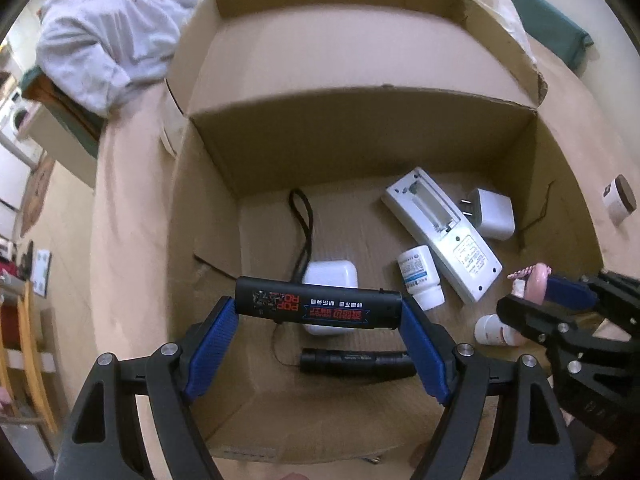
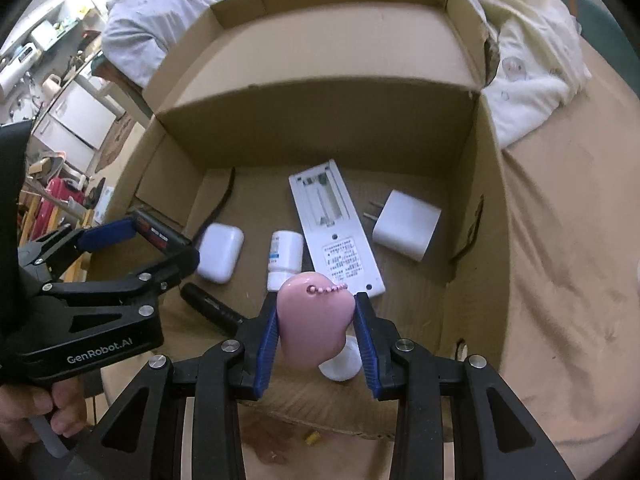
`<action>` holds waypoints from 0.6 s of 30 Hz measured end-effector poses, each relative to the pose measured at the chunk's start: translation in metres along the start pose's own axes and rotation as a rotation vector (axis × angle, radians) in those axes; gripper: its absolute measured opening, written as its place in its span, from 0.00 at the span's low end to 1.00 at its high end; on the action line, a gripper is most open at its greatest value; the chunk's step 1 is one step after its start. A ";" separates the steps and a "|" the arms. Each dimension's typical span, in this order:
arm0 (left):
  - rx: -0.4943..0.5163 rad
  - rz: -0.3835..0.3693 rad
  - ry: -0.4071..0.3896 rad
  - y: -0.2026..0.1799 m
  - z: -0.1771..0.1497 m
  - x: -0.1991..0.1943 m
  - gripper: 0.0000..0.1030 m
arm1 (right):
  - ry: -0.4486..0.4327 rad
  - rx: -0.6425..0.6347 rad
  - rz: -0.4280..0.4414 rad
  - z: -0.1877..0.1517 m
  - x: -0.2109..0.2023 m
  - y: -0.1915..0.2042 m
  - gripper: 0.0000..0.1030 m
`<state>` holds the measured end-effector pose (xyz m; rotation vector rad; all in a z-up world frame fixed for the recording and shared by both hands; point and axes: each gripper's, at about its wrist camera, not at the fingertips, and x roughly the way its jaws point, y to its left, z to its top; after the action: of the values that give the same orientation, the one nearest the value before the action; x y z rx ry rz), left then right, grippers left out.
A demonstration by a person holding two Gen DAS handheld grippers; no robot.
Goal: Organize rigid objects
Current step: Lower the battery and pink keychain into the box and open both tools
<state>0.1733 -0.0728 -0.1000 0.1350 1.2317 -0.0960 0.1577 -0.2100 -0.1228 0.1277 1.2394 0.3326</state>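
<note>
My left gripper (image 1: 318,307) is shut on a black lighter (image 1: 318,307) with red print, held crosswise above the open cardboard box (image 1: 360,120). My right gripper (image 2: 316,320) is shut on a pink rounded object (image 2: 314,320), over the box's near right part; it also shows in the left wrist view (image 1: 536,284). On the box floor lie a white remote (image 1: 444,236) face down, a white plug charger (image 1: 490,214), a white earbud case (image 1: 332,276), a white pill bottle (image 1: 420,278), a black flashlight (image 1: 356,362) and another white bottle (image 1: 494,330).
The box sits on a tan-covered bed (image 2: 568,240). White bedding (image 1: 108,32) is piled behind the box. A small jar with a brown lid (image 1: 620,200) lies on the bed right of the box. Furniture and clutter stand at the far left (image 2: 60,100).
</note>
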 end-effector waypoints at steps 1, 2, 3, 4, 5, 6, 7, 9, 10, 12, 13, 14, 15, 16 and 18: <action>0.000 -0.001 0.001 -0.001 0.000 0.001 0.77 | 0.006 0.003 -0.001 0.000 0.002 0.000 0.37; 0.006 0.004 -0.001 -0.002 0.000 0.000 0.77 | 0.014 0.006 -0.003 -0.001 0.004 0.000 0.37; 0.017 0.015 -0.005 -0.004 0.000 0.000 0.77 | 0.023 0.010 -0.003 -0.001 0.006 0.000 0.37; 0.024 0.020 -0.007 -0.004 0.000 0.000 0.77 | 0.031 0.013 -0.006 -0.002 0.008 -0.001 0.37; 0.031 0.024 -0.006 -0.005 -0.001 0.000 0.77 | 0.039 0.016 -0.008 -0.002 0.009 -0.001 0.37; 0.035 0.027 -0.002 -0.006 -0.001 0.001 0.77 | 0.049 0.021 -0.010 -0.003 0.012 -0.002 0.37; 0.034 0.026 0.005 -0.006 -0.002 0.002 0.77 | 0.057 0.028 -0.011 -0.003 0.013 -0.003 0.37; 0.032 0.019 0.023 -0.007 -0.001 0.005 0.77 | 0.065 0.036 -0.010 -0.004 0.015 -0.004 0.37; 0.039 0.024 0.026 -0.008 -0.001 0.006 0.77 | 0.067 0.036 -0.009 -0.004 0.015 -0.005 0.37; 0.048 0.045 0.022 -0.010 0.000 0.006 0.77 | 0.068 0.037 -0.010 -0.004 0.015 -0.005 0.37; 0.049 0.049 0.023 -0.010 0.000 0.006 0.77 | 0.070 0.038 -0.010 -0.004 0.015 -0.005 0.37; 0.050 0.049 0.025 -0.010 -0.001 0.007 0.77 | 0.072 0.037 -0.010 -0.004 0.015 -0.005 0.37; 0.057 0.050 0.024 -0.012 -0.001 0.007 0.77 | 0.072 0.037 -0.009 -0.003 0.014 -0.005 0.37; 0.061 0.051 0.025 -0.012 -0.001 0.007 0.77 | 0.073 0.037 -0.009 -0.003 0.014 -0.005 0.37; 0.067 0.050 0.028 -0.012 -0.003 0.007 0.77 | 0.075 0.040 -0.007 -0.002 0.015 -0.006 0.37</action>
<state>0.1711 -0.0846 -0.1082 0.2258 1.2525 -0.0918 0.1607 -0.2111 -0.1383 0.1468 1.3212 0.3090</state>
